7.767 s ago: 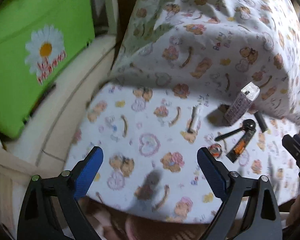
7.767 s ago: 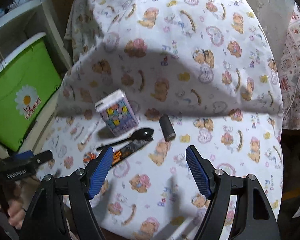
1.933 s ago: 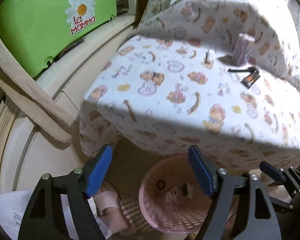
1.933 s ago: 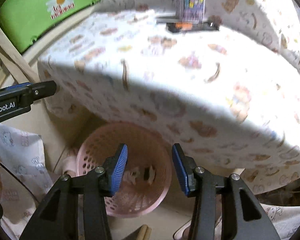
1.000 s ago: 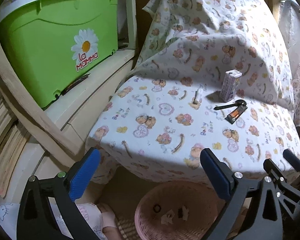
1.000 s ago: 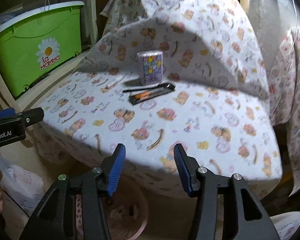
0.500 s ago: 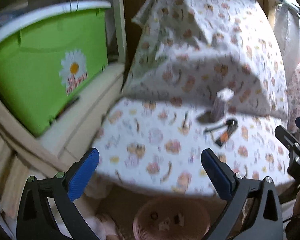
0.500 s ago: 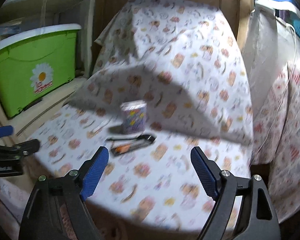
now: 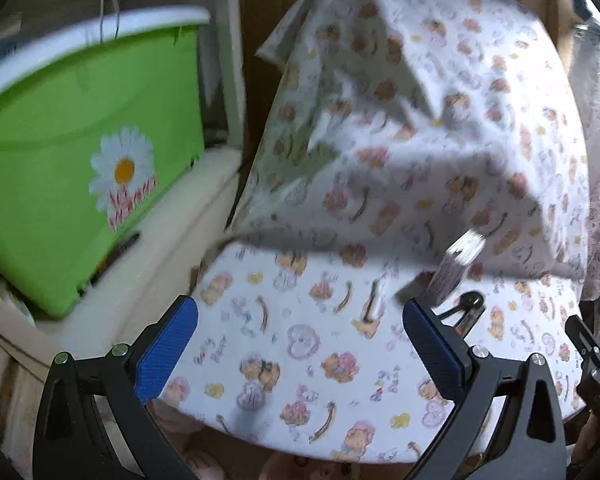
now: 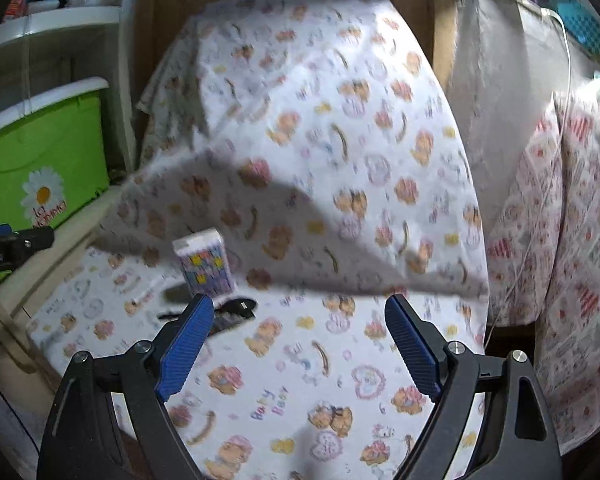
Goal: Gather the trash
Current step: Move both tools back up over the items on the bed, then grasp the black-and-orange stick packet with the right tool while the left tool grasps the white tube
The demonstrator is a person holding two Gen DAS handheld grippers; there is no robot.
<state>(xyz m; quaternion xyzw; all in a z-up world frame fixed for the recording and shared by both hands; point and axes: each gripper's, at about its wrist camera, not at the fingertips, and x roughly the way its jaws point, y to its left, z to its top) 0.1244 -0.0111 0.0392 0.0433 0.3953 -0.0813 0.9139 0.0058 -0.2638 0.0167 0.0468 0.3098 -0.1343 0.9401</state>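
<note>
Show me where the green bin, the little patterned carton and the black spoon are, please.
green bin (image 9: pixel 80 152): left wrist view, its front wall beside the daisy.
patterned carton (image 10: pixel 206 268): right wrist view, its printed front face.
black spoon (image 9: pixel 471 301): left wrist view, its round bowl.

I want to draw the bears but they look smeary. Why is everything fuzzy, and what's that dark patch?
Left wrist view: motion blur smears the cloth and green bin. Right wrist view: same blur; a broad shadow crosses the cloth behind the small carton. Both tools stay sharp.
</note>
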